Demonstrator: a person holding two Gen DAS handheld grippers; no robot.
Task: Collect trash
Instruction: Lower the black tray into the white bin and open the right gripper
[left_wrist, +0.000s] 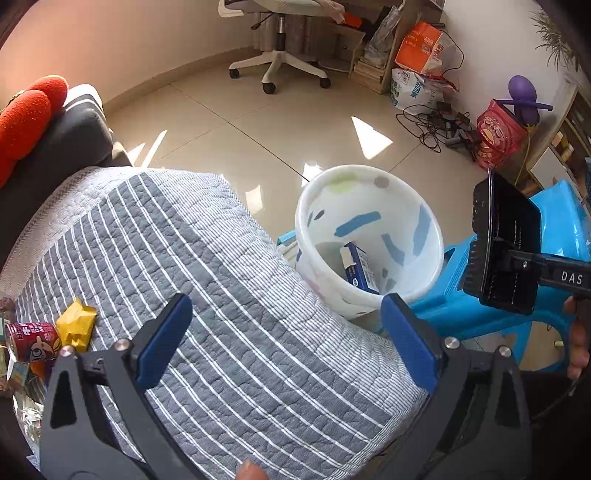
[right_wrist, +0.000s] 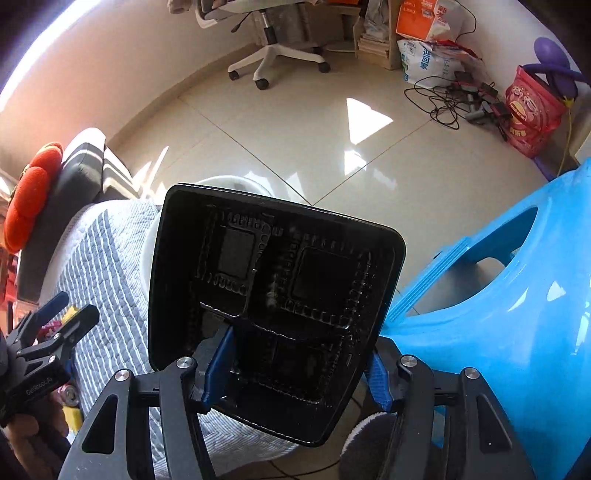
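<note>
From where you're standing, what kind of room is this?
Probably a lived-in home room, a living room or study: a quilted striped cover on a sofa or bed, a white office chair, and a tiled floor.

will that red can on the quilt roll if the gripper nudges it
Probably: the red can lies on its side, so a push could roll it. The soft striped quilt and the yellow wrapper beside it may slow it.

Blk tray (right_wrist: 273, 295); wht bin (left_wrist: 369, 236), blue dashes.
</note>
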